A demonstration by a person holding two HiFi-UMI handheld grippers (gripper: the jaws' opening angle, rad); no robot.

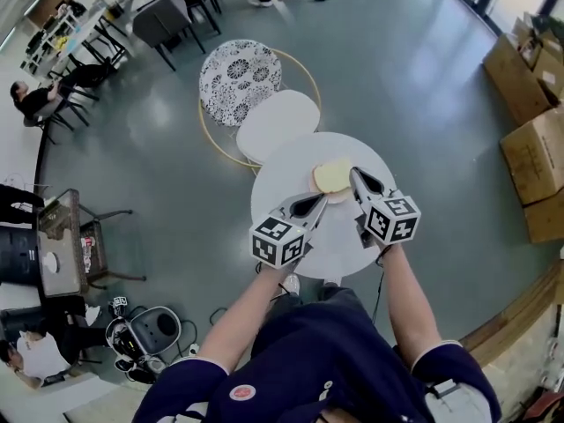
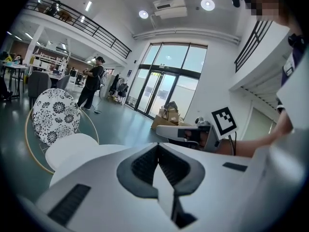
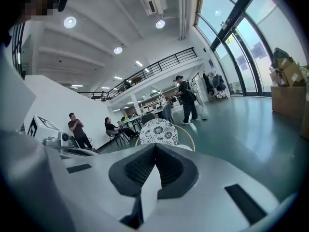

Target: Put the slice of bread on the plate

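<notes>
A pale slice of bread (image 1: 332, 176) lies flat on the far part of the round white table (image 1: 291, 179). A thin rim of a white plate (image 1: 338, 199) shows at its near edge, hard to tell from the table top. My right gripper (image 1: 353, 173) is held above the table with its tip beside the bread's right edge. Its jaws are shut with nothing between them (image 3: 154, 148). My left gripper (image 1: 322, 201) points at the bread from the near left, also shut and holding nothing (image 2: 158, 146). Neither gripper view shows the bread or the plate.
Behind the table stand a smaller white round top (image 1: 278, 123) and a black-and-white patterned chair (image 1: 240, 79) with a gold hoop. Cardboard boxes (image 1: 533, 148) are stacked at the right. A person (image 2: 92, 83) stands farther off, and chairs and desks (image 1: 167, 16) line the far left.
</notes>
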